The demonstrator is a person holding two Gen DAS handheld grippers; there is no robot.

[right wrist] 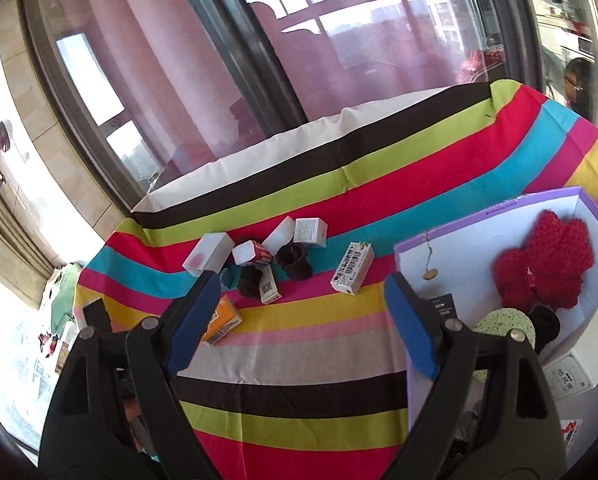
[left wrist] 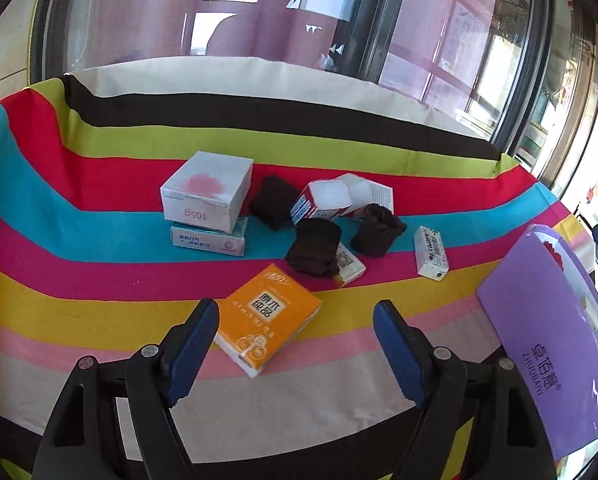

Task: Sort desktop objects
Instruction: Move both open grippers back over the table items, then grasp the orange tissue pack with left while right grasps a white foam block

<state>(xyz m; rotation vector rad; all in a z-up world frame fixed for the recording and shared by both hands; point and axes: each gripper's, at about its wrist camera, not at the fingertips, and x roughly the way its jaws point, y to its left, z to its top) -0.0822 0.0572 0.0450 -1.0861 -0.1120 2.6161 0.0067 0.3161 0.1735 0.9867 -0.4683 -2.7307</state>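
On the striped cloth lie an orange tissue pack [left wrist: 269, 316], a white box [left wrist: 207, 190] stacked on a teal pack [left wrist: 211, 240], a red-and-white carton [left wrist: 319, 200], three dark brown knitted pieces [left wrist: 315, 252], and a small white barcode box [left wrist: 431, 252]. My left gripper [left wrist: 297, 350] is open and empty, just in front of the orange pack. My right gripper [right wrist: 303, 322] is open and empty above the cloth, left of the purple storage box [right wrist: 459, 228], which holds a red knitted item [right wrist: 543, 264]. The orange pack [right wrist: 223, 320] and barcode box [right wrist: 353, 268] also show in the right wrist view.
The purple box's wall [left wrist: 555, 344] stands at the right of the left wrist view. A window runs behind the table's far edge. The box also holds a green round pad [right wrist: 507, 322] and a white carton [right wrist: 579, 364].
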